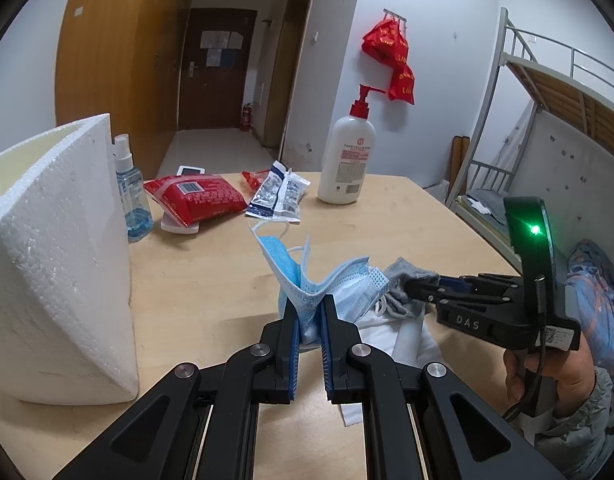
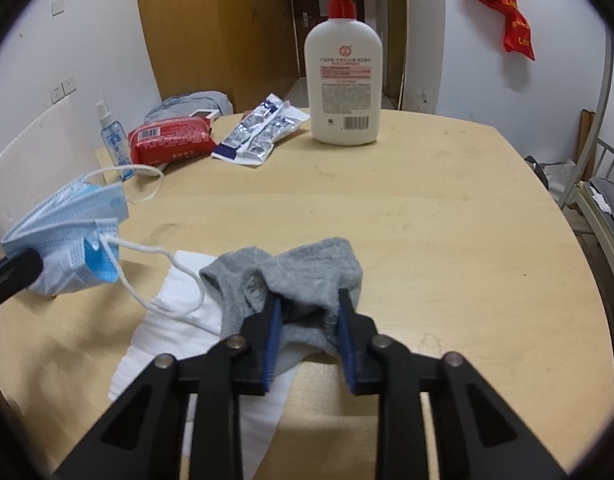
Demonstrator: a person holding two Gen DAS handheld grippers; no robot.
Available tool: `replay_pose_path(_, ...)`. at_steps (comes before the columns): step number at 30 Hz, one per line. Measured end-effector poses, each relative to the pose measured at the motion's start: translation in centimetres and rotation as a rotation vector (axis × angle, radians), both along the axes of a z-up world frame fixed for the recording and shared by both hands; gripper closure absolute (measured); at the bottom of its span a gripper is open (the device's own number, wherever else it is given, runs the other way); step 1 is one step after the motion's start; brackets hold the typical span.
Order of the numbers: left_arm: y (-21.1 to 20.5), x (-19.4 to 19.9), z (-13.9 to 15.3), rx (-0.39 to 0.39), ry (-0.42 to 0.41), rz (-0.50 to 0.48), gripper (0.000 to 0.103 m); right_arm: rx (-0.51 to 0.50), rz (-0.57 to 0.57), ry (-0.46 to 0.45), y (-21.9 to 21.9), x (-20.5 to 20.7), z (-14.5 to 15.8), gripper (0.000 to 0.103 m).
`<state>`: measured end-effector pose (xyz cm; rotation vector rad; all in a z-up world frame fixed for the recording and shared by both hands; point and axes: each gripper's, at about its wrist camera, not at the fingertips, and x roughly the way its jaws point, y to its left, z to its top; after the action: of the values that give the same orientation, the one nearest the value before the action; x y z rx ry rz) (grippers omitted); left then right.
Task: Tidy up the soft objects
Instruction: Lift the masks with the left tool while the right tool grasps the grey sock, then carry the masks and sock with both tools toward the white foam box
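The left claw (image 1: pixel 310 312) is pinching a bundle of blue face masks (image 1: pixel 307 276), its blue pads pressed against the bunched fabric, and is holding the bundle just above the tabletop (image 2: pixel 447 208). The right claw (image 2: pixel 307 320) is closing on a grey sock (image 2: pixel 303 276); the sock is sitting between the two pads with fabric touching both, and it is resting on a white cloth (image 2: pixel 179 332) at the near edge of the tabletop. A white foam box (image 1: pixel 55 248) is standing to the left of the masks and is the likely receptacle, though this is a judgement only. One ear loop (image 2: pixel 163 276) is trailing from the masks across the white cloth, close to the sock. Risk: lifting either claw may snag this loop on the sock or the cloth and drag them along. The masks are being gripped at one end only, so individual masks may be slipping out of the bundle during transfer. The sock grip appears shallow and may be releasing under a fast lift. A pump bottle (image 2: pixel 345 76) and red pack (image 2: pixel 169 140) are standing well apart.
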<state>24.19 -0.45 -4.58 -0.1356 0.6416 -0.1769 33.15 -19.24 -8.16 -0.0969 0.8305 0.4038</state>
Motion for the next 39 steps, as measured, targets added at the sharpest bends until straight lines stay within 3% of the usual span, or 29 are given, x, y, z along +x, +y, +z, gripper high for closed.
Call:
replay_pose_path(4,-0.1,0.0,-0.1,0.007,0.001,0.004,0.093,0.02,-0.015,-0.007,-0.5,-0.2,0.4,0.077)
replay_pose_path(8,-0.2,0.0,-0.1,0.014,0.003,0.006,0.093,0.032,-0.028,-0.012,-1.0,-0.5,0.8,0.09)
replay_pose_path(39,-1.4,-3.9,3.0,0.039,-0.106,-0.006,0.093,0.117,-0.078,-0.182,-4.1,-6.4,7.3,0.091)
